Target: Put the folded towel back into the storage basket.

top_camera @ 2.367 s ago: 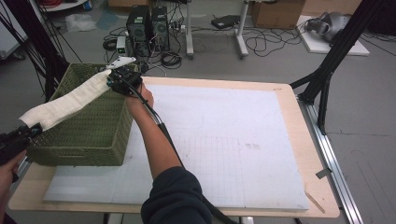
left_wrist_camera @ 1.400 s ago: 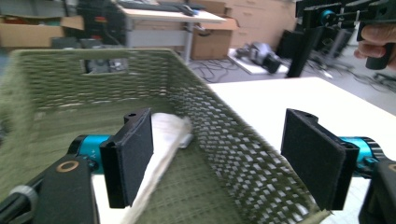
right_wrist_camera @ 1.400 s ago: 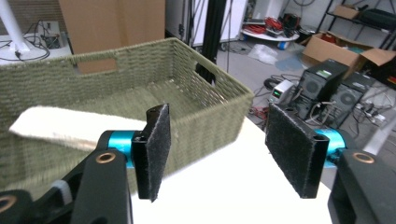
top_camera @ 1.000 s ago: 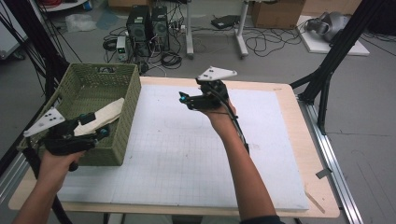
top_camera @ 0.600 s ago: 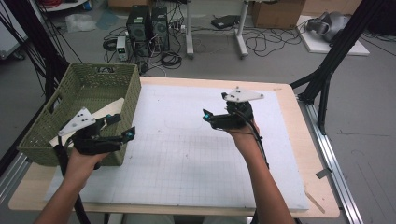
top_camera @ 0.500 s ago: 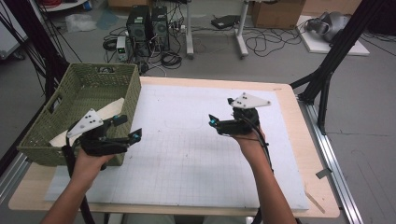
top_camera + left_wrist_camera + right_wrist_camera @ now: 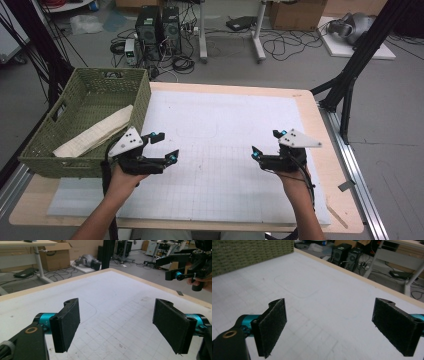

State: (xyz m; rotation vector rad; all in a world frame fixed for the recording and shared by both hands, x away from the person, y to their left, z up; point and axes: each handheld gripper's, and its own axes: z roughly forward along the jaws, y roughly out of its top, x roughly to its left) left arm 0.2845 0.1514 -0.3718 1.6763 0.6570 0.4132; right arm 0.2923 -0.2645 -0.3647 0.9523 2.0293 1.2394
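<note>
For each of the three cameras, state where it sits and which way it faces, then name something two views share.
High view: above the person's side, looking forward and down on the white mat, green basket, both forearms, left gripper and right gripper.
Left gripper view: rides the left gripper, facing across the mat; the right gripper shows far off.
Right gripper view: rides the right gripper, facing the basket.
Shared: the computer towers.
</note>
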